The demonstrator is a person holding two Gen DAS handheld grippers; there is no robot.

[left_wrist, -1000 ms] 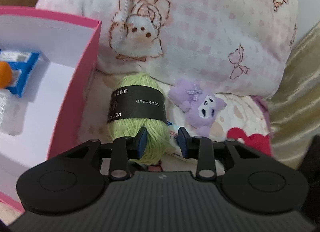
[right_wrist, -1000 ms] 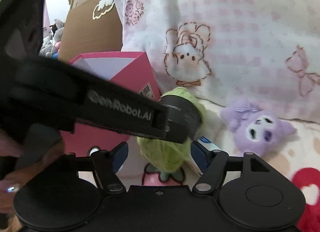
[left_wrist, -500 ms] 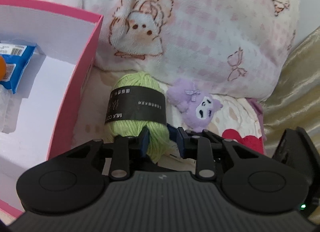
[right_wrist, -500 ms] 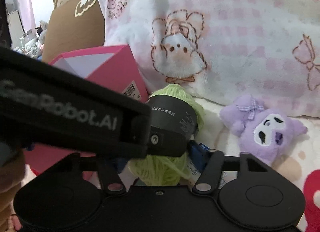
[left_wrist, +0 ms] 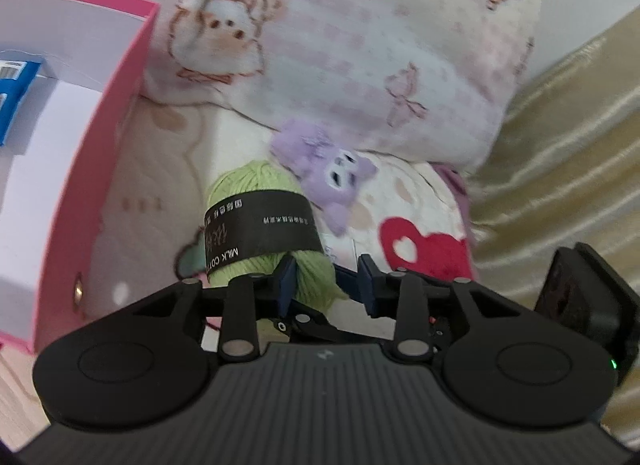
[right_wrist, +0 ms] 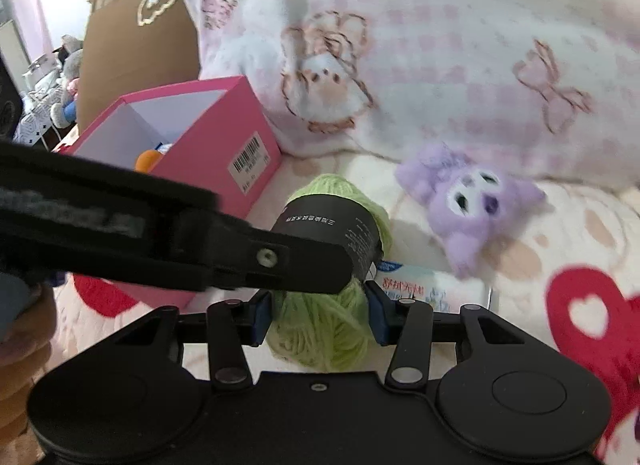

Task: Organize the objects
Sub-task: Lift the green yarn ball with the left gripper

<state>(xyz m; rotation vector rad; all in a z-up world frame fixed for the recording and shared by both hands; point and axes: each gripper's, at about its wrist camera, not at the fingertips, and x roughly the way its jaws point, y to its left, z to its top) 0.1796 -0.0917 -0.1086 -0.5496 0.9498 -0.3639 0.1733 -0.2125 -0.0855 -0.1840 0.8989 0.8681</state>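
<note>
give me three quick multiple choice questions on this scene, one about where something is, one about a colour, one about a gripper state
1. Where does the purple plush toy lie?
A. inside the pink box
B. on the bedding, in front of the pillow
C. on top of the yarn

2. What colour is the band around the green yarn ball?
A. black
B. white
C. red

3. How does the right gripper stand?
A. shut tight on nothing
B. its fingers either side of the yarn
C. holding the plush

Answers:
1 B: it rests on the patterned bedding, outside the pink box.
2 A: the label band is black with white print.
3 B: the blue pads flank the yarn's lower end.
</note>
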